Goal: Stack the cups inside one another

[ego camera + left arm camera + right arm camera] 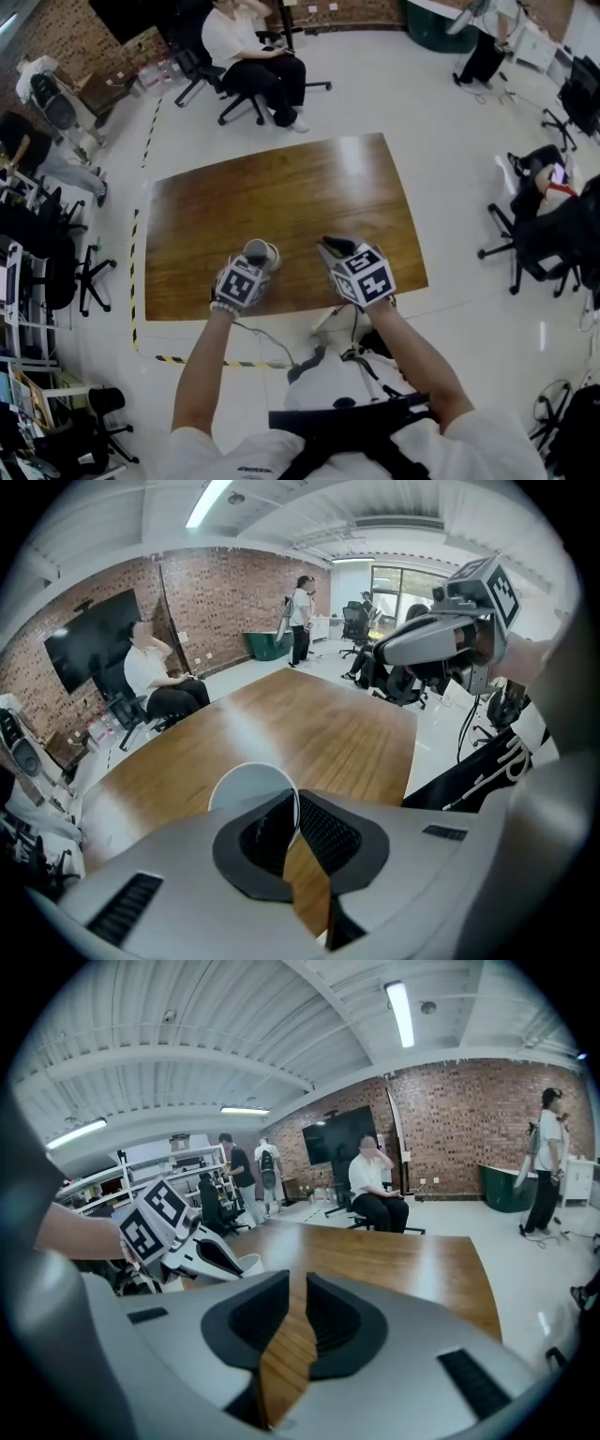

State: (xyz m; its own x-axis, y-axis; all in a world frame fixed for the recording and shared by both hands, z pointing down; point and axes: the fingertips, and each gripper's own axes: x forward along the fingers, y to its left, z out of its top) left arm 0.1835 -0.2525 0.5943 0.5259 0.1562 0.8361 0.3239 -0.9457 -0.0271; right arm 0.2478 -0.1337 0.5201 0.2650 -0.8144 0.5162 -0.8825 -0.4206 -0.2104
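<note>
**White cup pinched at its rim by the left hand-held gripper, above the near part of the tabletop**

The left hand-held gripper (298,808) is closed on the thin wall of the white cup (246,782), one pad inside the rim and one outside. The right hand-held gripper (292,1312) has its jaws a little apart, with only the wooden tabletop (281,197) showing between them. The cup looks light, thin and smooth, so I judge it can bend or slip under hard pressure. A gentle hold on the wall near the rim seems best. The lower part of the cup is hidden behind the jaws, so I cannot tell if it rests on the tabletop or if other cups sit inside. No second cup is visible in any view.
</note>
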